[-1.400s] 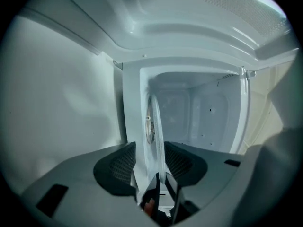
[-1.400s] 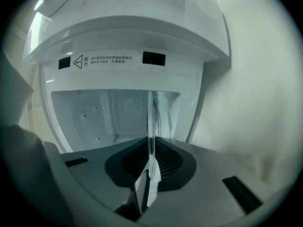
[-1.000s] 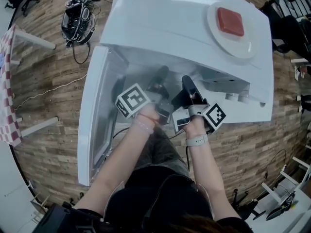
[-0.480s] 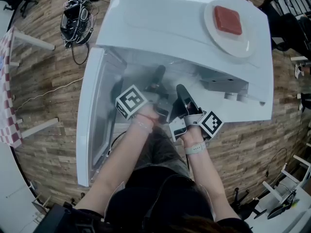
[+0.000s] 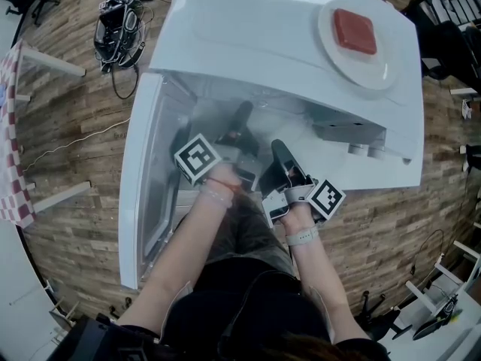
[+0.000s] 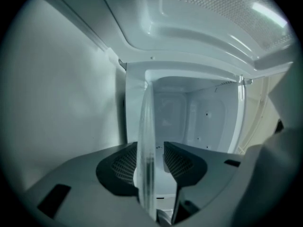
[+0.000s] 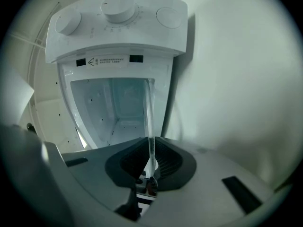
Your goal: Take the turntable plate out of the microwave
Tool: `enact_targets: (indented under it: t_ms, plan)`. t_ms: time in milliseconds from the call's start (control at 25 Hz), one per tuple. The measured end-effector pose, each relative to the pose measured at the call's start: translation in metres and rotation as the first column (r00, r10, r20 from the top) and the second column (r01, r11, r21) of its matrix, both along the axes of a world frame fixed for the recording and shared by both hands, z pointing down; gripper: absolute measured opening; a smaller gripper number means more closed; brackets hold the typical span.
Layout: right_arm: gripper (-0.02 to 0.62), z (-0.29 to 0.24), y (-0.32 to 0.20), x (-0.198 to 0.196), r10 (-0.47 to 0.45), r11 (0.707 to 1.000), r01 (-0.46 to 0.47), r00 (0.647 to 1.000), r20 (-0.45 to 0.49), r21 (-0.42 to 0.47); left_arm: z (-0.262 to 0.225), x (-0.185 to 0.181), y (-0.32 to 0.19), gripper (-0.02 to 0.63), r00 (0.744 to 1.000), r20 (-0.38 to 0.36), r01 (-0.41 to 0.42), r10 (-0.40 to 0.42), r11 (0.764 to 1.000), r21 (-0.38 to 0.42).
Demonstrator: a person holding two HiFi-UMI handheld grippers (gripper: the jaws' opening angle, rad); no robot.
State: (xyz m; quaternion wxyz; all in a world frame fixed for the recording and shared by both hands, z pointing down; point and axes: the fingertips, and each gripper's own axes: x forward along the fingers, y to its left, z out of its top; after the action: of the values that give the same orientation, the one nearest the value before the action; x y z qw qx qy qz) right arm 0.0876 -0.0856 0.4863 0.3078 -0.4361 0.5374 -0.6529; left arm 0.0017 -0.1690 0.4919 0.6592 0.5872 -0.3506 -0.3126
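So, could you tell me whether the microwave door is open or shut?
Open: the door stands swung out, exposing the cavity.

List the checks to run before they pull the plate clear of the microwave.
1. Left gripper on plate: ok, the glass rim sits between its jaws.
2. Right gripper on plate: ok, jaws closed on the thin rim.
3. Door out of the way: ok, swung wide open at the left of the head view.
4. Plate clear of the microwave opening: cannot tell, the glass barely shows in the head view.
5. Dish on top of the microwave: ok, it sits flat, apart from both grippers.
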Motion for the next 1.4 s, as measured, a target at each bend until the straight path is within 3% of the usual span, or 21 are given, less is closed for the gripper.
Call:
enact_targets:
  t_ms: [80,200,280,600,720,880,1400]
  plan:
    - [0.048,-0.001,0.0,0.001,-0.006,1.0,0.006,1.0,-0.001,0.005,0.001,-0.002,-0.001,0.172,1.0,-0.002,-0.012,0.012,1.0,-0.003]
    - [0.048,-0.002,0.0,0.004,-0.018,1.0,0.018,1.0,-0.009,0.016,0.005,-0.005,0.0,0.067,1.0,-0.022,0.017,-0.018,1.0,-0.025]
    - [0.048,-0.002,-0.001,0.003,-0.026,0.999,0.026,1.0,-0.009,0.024,0.004,-0.006,0.0,0.058,0.998,-0.041,0.042,-0.042,0.999,-0.023]
    - [0.049,-0.005,-0.004,0.009,-0.055,0.992,0.059,0.998,-0.044,0.11,0.005,-0.006,0.004,0.034,0.997,-0.061,0.037,-0.037,0.999,-0.004]
    - [0.051,-0.004,-0.013,0.017,-0.046,0.991,0.051,0.998,-0.046,0.124,-0.003,-0.004,0.003,0.034,0.992,-0.116,0.05,-0.05,0.999,-0.001]
    - [0.067,-0.006,-0.028,0.028,-0.033,0.988,0.044,0.997,-0.069,0.15,-0.004,-0.006,0.008,0.034,0.99,-0.131,0.045,-0.045,0.999,0.001]
    - [0.067,0.004,-0.048,0.041,-0.013,0.989,0.02,0.999,-0.049,0.144,-0.007,-0.014,0.02,0.034,0.991,-0.123,0.045,-0.042,0.999,0.015]
